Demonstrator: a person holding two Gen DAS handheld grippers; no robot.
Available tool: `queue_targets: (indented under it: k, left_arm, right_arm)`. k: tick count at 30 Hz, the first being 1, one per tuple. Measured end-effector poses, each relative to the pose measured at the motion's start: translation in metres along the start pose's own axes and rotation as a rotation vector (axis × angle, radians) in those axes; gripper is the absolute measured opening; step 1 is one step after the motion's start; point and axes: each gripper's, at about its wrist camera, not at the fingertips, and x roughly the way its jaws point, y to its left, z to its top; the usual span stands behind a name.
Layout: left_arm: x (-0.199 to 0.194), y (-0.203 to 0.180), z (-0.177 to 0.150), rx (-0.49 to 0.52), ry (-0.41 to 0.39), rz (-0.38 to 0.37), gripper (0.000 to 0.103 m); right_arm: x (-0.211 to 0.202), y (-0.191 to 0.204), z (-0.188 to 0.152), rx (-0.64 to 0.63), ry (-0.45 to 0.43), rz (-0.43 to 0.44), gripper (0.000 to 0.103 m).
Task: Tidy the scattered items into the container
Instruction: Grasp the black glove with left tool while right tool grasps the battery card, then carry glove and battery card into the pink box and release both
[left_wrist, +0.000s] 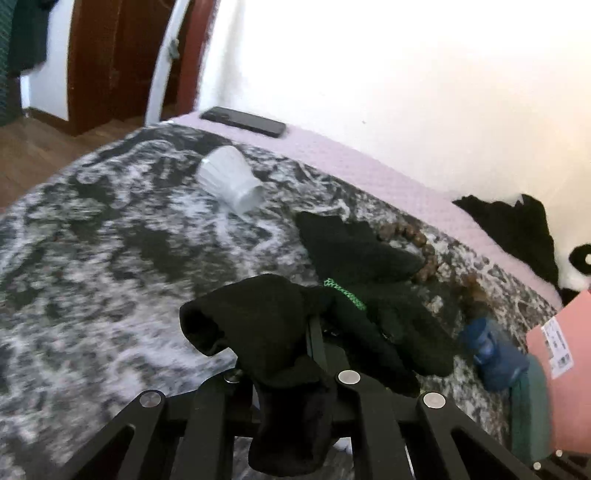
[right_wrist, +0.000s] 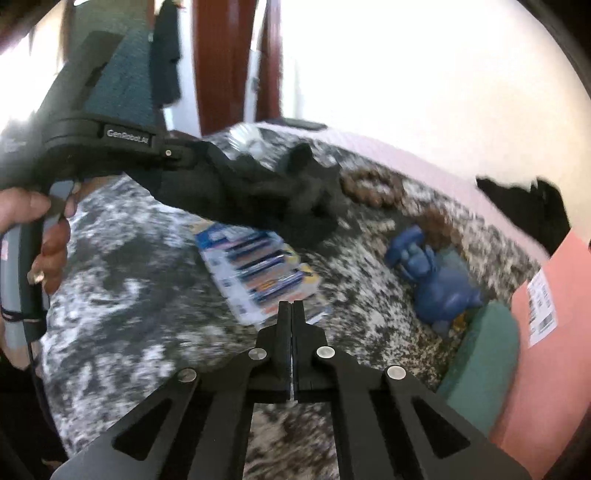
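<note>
My left gripper (left_wrist: 314, 321) is shut on a black sock (left_wrist: 266, 325) that drapes over its fingers above the bed; the gripper and sock also show in the right wrist view (right_wrist: 258, 184). A second black sock with green trim (left_wrist: 369, 266) lies just ahead. My right gripper (right_wrist: 291, 306) is shut and empty, above a pack of batteries (right_wrist: 258, 273). A blue toy figure (right_wrist: 436, 280) lies to the right, also in the left wrist view (left_wrist: 491, 350). The pink container (right_wrist: 546, 332) stands at the right edge, with a green sponge-like piece (right_wrist: 484, 362) against it.
A white ribbed cup (left_wrist: 231, 179) lies on its side on the grey patterned blanket (left_wrist: 110, 258). A brown bead string (right_wrist: 369, 186) lies beyond the socks. A black phone (left_wrist: 243, 121) sits on the pink sheet near the wall. Black cloth (left_wrist: 517, 225) lies at the right.
</note>
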Motion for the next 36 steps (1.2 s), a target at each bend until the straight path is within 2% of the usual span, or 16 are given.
queue_targets:
  k: [2,3,4,6,9,12,13,16,17,20,22,24,27,33,36]
  left_arm:
    - [-0.005,0.007,-0.003,0.001,0.023,0.019,0.007]
    - [-0.007,0.010,-0.006,0.008,0.034,0.031,0.007]
    - [-0.011,0.012,-0.009,0.025,0.042,0.047,0.007]
    - [-0.019,0.017,-0.016,0.058,0.054,0.080,0.007]
    - [-0.040,0.032,-0.013,0.032,0.035,0.087,0.007]
    - [-0.058,0.051,-0.004,-0.025,-0.004,0.069,0.007]
    - [-0.060,0.056,-0.001,-0.040,-0.006,0.067,0.007]
    - [-0.064,0.062,0.010,-0.046,-0.014,0.050,0.007]
    - [-0.065,0.060,0.013,-0.031,-0.025,0.059,0.007]
    - [-0.067,0.058,0.017,-0.022,-0.040,0.060,0.007]
    - [-0.069,0.059,0.018,-0.036,-0.037,0.035,0.007]
    - [-0.072,0.058,0.018,-0.033,-0.042,0.034,0.007]
    - [-0.081,0.056,0.018,-0.028,-0.057,0.030,0.007]
    - [-0.095,0.050,0.012,-0.022,-0.072,0.007,0.007]
    - [-0.102,0.039,0.007,-0.004,-0.078,-0.007,0.007]
  right_arm:
    - [-0.002,0.014,-0.006,-0.042,0.028,-0.017,0.000]
    - [-0.004,0.021,-0.009,-0.063,0.043,-0.025,0.012]
    - [0.002,0.032,-0.015,-0.123,0.065,-0.096,0.047]
    - [0.008,0.050,-0.024,-0.192,0.059,-0.154,0.085]
    - [0.037,0.056,-0.018,-0.249,0.071,-0.188,0.086]
    - [0.063,0.025,0.000,-0.151,0.093,-0.141,0.103]
    - [0.073,0.010,0.008,-0.112,0.104,-0.105,0.103]
    - [0.103,-0.023,0.022,0.029,0.158,0.076,0.103]
    - [0.106,-0.023,0.028,0.011,0.140,0.080,0.103]
    - [0.114,-0.015,0.037,-0.063,0.161,0.109,0.102]
    - [0.111,-0.014,0.044,-0.083,0.168,0.148,0.082]
    - [0.101,-0.005,0.042,-0.108,0.179,0.134,0.078]
    - [0.079,0.008,0.032,-0.148,0.172,0.114,0.077]
    - [0.016,0.032,-0.002,-0.077,0.117,0.090,0.077]
    - [-0.014,0.037,-0.003,-0.038,0.069,0.049,0.077]
